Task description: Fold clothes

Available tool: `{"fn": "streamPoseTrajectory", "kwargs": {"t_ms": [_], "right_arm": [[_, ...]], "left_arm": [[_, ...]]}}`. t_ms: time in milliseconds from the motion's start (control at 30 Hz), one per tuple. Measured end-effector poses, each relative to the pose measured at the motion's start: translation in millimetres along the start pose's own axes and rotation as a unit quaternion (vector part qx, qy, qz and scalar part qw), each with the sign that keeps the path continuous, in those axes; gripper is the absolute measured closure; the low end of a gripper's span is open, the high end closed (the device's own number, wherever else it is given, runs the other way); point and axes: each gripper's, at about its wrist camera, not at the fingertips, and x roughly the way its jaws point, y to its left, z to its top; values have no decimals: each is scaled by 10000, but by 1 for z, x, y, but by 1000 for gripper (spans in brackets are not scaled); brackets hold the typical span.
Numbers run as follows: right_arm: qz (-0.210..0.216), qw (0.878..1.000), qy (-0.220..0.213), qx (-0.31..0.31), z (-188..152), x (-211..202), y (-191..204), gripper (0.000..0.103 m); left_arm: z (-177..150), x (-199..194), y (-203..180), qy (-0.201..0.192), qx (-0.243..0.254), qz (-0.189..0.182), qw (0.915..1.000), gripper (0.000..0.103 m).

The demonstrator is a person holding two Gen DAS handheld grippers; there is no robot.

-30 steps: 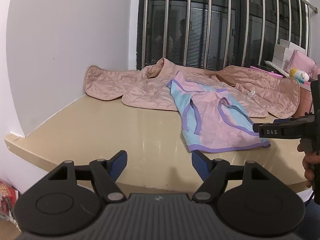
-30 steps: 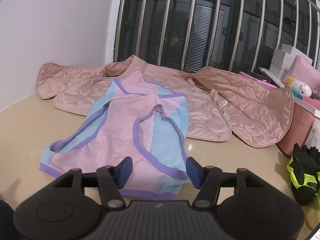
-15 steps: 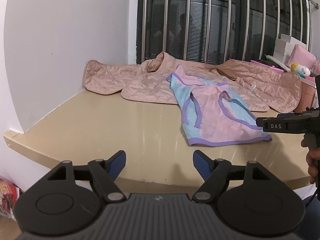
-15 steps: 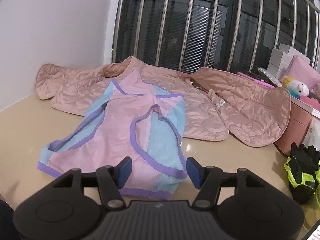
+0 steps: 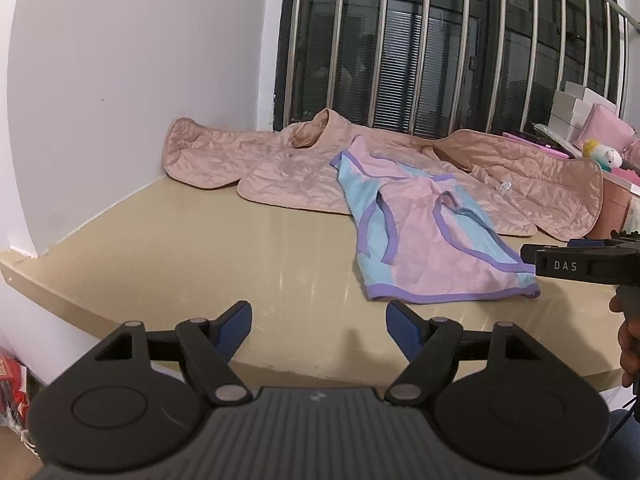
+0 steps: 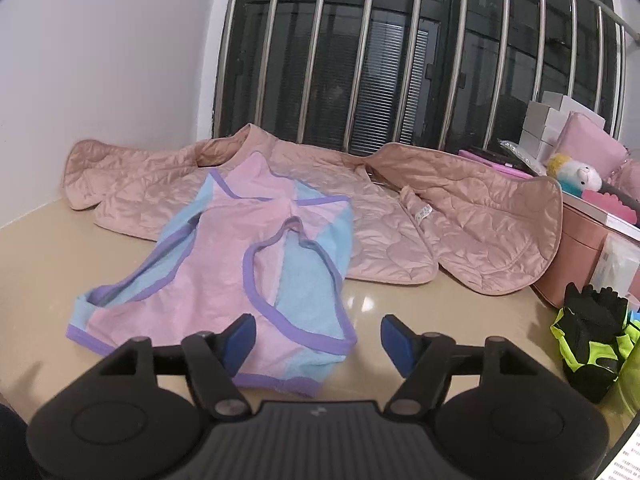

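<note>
A small pink and light-blue garment with purple trim lies spread on the beige table, partly on top of a quilted pink jacket at the back. My left gripper is open and empty over the table's front edge, left of the garment. My right gripper is open and empty, hovering just above the garment's near hem; its side also shows at the right of the left wrist view.
A white wall runs along the left and a barred window along the back. Pink boxes and a plush toy stand at the right. Black and yellow gloves lie at the right front.
Both grippers have pulled back slightly and lifted; the garment sits a little farther away in both views. Both stay open. The clothes have not moved.
</note>
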Motion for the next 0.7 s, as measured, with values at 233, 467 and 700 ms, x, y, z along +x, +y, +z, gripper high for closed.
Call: {"fn": "streamPoseTrajectory", "kwargs": {"t_ms": [233, 467, 700], "right_arm": [[107, 9998, -42, -153, 5, 1, 14, 35], [108, 9998, 29, -167, -3, 1, 13, 35], [63, 9998, -95, 192, -6, -10, -2, 34]], "left_arm": [[2, -2, 3, -40, -54, 6, 10000, 28], [0, -1, -6, 10, 78, -14, 10000, 27], [-2, 5, -14, 133, 127, -52, 9998, 27]]}}
